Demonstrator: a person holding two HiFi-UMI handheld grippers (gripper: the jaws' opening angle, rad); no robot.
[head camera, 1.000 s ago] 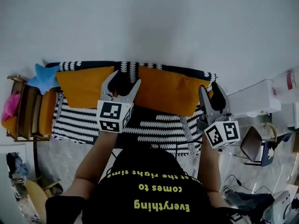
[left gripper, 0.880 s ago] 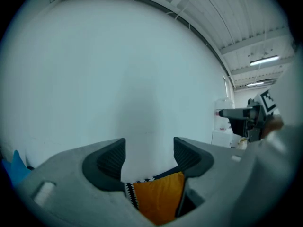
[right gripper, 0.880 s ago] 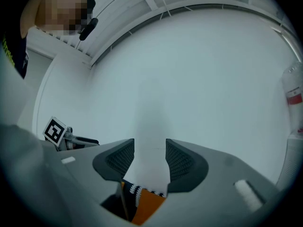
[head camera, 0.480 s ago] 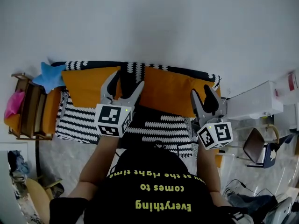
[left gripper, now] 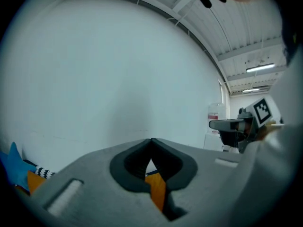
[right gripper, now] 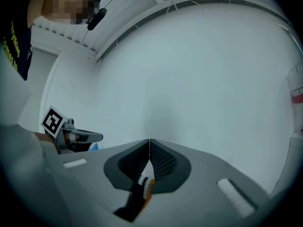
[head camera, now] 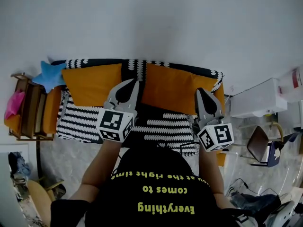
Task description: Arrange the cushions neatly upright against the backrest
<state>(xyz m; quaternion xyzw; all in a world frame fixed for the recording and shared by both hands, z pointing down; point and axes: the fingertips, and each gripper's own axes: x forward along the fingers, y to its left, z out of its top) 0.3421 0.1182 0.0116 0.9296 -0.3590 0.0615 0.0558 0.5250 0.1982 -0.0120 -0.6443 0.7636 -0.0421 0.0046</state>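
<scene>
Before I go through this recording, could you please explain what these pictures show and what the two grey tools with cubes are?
A person holds a tool in each hand: the left gripper and the right gripper, each with two jaws and a marker cube. The wide picture comes from a camera on the person's head, looking down; the two round ones come from cameras on the grippers, looking along their jaws. Below is a sofa with a striped cover; the left cushion and the right cushion, both orange, stand upright against its backrest, with a blue star at the left end. Both grippers have just closed; their jaws meet with nothing between them, so nothing is held.
</scene>
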